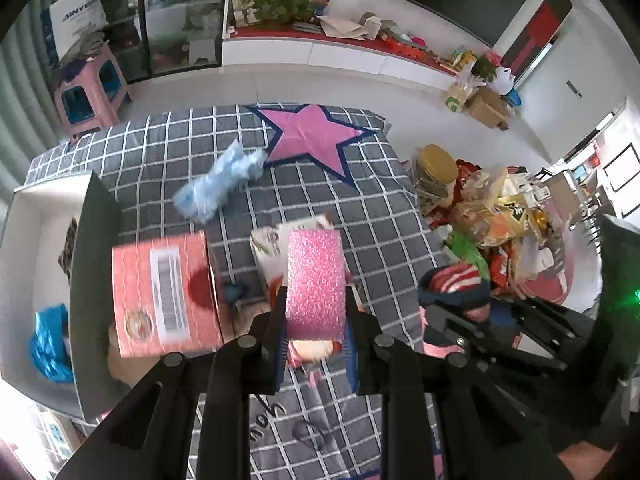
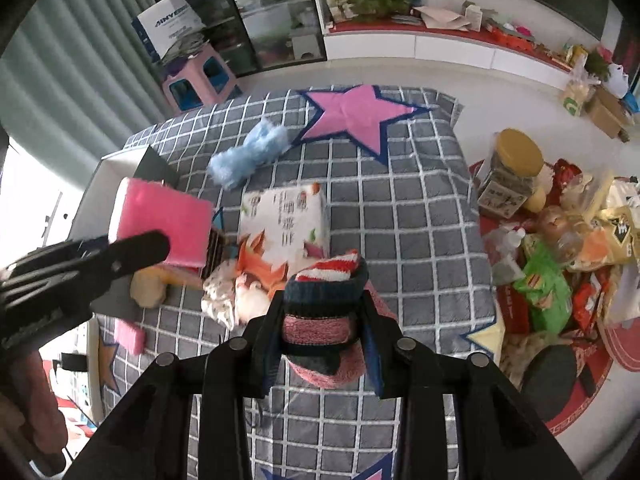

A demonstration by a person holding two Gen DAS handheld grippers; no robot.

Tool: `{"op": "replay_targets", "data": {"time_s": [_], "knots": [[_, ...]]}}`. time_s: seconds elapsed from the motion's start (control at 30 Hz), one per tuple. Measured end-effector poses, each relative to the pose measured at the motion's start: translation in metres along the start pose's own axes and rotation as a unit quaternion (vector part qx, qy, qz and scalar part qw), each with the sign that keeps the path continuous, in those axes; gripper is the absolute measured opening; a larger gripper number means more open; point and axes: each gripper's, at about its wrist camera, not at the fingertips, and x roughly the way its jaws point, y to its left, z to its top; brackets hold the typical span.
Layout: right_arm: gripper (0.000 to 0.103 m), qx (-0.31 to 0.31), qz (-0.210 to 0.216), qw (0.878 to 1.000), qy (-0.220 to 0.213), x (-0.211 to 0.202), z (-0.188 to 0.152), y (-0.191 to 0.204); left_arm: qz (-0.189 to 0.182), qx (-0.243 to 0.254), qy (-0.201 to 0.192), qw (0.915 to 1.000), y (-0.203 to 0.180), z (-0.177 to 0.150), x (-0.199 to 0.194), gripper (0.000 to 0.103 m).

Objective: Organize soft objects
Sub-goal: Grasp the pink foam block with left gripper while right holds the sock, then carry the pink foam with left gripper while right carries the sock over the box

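Left claw (image 1: 316,320) clamped on a pink sponge block (image 1: 315,280), held above the grey checked quilt (image 1: 380,208). Right claw (image 2: 324,320) clamped on a bundle of striped knit socks (image 2: 326,304), red-white, navy and pink. On the quilt: fluffy blue plush (image 2: 250,152) at the far side beside the pink star patch (image 2: 360,114); tissue pack (image 2: 286,222) mid-quilt. White storage box (image 1: 36,216) at left, something blue inside, possibly cloth. Snack pile (image 2: 560,264) on the floor, right.

The sponge (image 1: 316,280) is glittery pink. The sock (image 2: 328,304) has red-white stripes, navy and pink bands. The blanket (image 2: 400,220) is grey with white checks.
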Motion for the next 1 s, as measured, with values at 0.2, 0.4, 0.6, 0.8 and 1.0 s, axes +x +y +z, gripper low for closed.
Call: {"op": "replay_targets", "data": {"time_s": [0.2,0.4,0.6,0.8,1.0], "knots": [[0.036,-0.002,0.000,1.000,-0.023,-0.008,0.027,0.012,0.016,-0.010,-0.008,0.9998,0.017,0.015,-0.012,0.025],[0.036,-0.022,0.008,0.999,-0.036,-0.013,0.044,0.035,0.035,-0.037,-0.022,0.9985,0.045,0.018,-0.036,0.025],[0.036,-0.047,0.022,0.998,-0.041,-0.013,0.055,0.068,0.047,-0.064,-0.034,0.9963,0.074,0.016,-0.058,0.025],[0.036,-0.077,0.036,0.996,-0.039,-0.010,0.058,0.107,0.065,-0.073,-0.040,0.9944,0.099,0.005,-0.073,0.025],[0.036,-0.112,0.041,0.992,-0.031,-0.005,0.054,0.145,0.081,-0.097,-0.037,0.9913,0.130,-0.009,-0.084,0.025]]}}
